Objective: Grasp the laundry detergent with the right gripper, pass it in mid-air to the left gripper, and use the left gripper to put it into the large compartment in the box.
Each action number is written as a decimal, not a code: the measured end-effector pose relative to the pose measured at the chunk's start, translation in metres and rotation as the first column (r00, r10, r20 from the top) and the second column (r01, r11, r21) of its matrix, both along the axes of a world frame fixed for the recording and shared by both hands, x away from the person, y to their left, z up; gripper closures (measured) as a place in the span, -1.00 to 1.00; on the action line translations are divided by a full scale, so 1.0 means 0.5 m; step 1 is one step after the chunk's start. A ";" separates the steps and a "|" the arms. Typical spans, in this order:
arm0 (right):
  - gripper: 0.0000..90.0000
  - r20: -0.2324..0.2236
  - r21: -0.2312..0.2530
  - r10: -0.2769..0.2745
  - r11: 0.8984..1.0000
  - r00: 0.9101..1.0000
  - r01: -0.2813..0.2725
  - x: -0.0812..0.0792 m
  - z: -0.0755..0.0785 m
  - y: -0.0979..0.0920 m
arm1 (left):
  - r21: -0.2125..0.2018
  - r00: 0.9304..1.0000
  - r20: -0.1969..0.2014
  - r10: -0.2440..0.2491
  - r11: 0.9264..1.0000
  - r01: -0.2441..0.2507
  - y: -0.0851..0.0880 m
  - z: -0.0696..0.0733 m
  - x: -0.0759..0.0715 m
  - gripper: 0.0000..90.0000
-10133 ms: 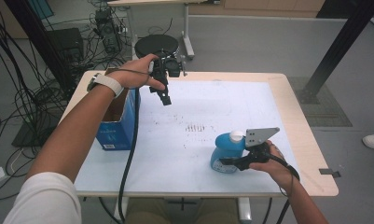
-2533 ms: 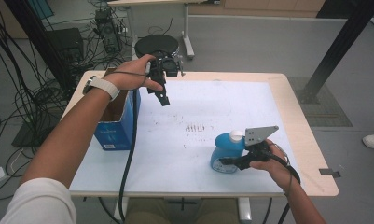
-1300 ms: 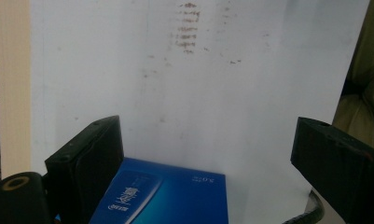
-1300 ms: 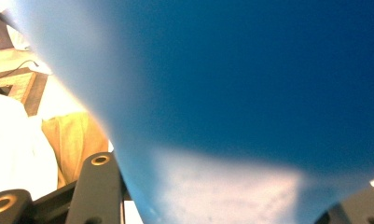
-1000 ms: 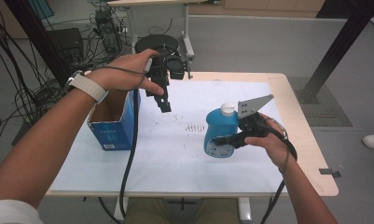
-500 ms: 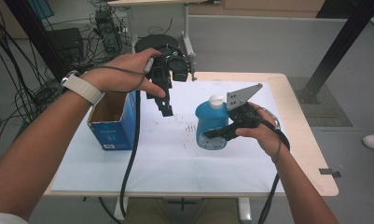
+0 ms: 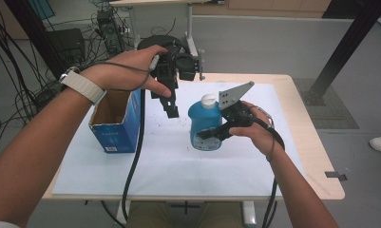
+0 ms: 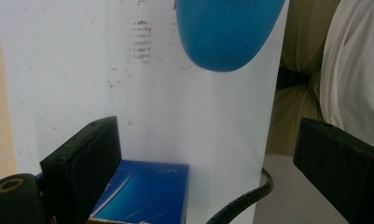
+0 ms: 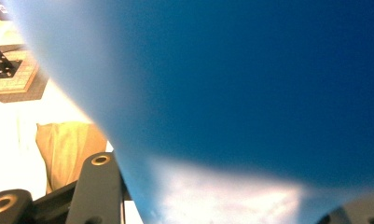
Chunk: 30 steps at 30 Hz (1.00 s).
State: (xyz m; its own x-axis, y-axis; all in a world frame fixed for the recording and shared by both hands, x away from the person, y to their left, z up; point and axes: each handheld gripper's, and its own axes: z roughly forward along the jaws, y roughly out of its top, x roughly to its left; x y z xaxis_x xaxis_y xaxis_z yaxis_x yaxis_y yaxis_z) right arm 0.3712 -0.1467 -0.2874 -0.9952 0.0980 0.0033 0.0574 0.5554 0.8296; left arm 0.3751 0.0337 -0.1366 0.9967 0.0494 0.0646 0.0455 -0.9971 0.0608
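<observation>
my right gripper (image 7: 212, 133) clamps one blue bottle (image 7: 204, 124); left gripper (image 7: 171, 108) gapes above white table (image 7: 178, 166); one blue box (image 7: 116, 124); cabled floor.

Looks like a lab or test room: bare grey floor (image 7: 254, 47), tangles of cables (image 7: 17, 80) by equipment, and a plain table (image 7: 302, 118) covered with white paper (image 7: 178, 161).

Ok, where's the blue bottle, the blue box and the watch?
blue bottle (image 7: 205, 124), high view, on its blue body under the white cap.
blue box (image 7: 117, 137), high view, on its near side wall.
watch (image 7: 82, 84), high view, on the white strap around the left wrist.
</observation>
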 end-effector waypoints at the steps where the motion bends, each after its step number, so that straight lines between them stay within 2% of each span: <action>1: -0.03 -0.001 0.001 0.001 1.000 1.000 -0.001 0.000 0.000 0.003 | -0.001 1.000 0.001 0.000 1.000 0.000 -0.002 0.001 -0.001 -0.82; 14: -0.03 -0.007 -0.002 0.021 1.000 1.000 -0.021 0.005 -0.001 0.029 | -0.013 0.999 -0.030 -0.023 1.000 0.023 -0.030 0.001 -0.004 -0.82; 30: -0.03 -0.023 0.002 0.042 0.999 0.999 -0.042 0.010 0.004 0.049 | -0.006 0.998 -0.036 -0.044 0.999 0.044 -0.063 -0.009 -0.002 -0.82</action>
State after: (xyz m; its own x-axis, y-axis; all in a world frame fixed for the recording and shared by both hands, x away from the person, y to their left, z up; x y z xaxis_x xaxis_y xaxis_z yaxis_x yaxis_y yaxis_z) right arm 0.3761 -0.1221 -0.2856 -0.9981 0.0557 0.0264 0.0530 0.5569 0.8289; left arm 0.3740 0.0022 -0.1410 0.9996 0.0061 0.0287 0.0042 -0.9979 0.0654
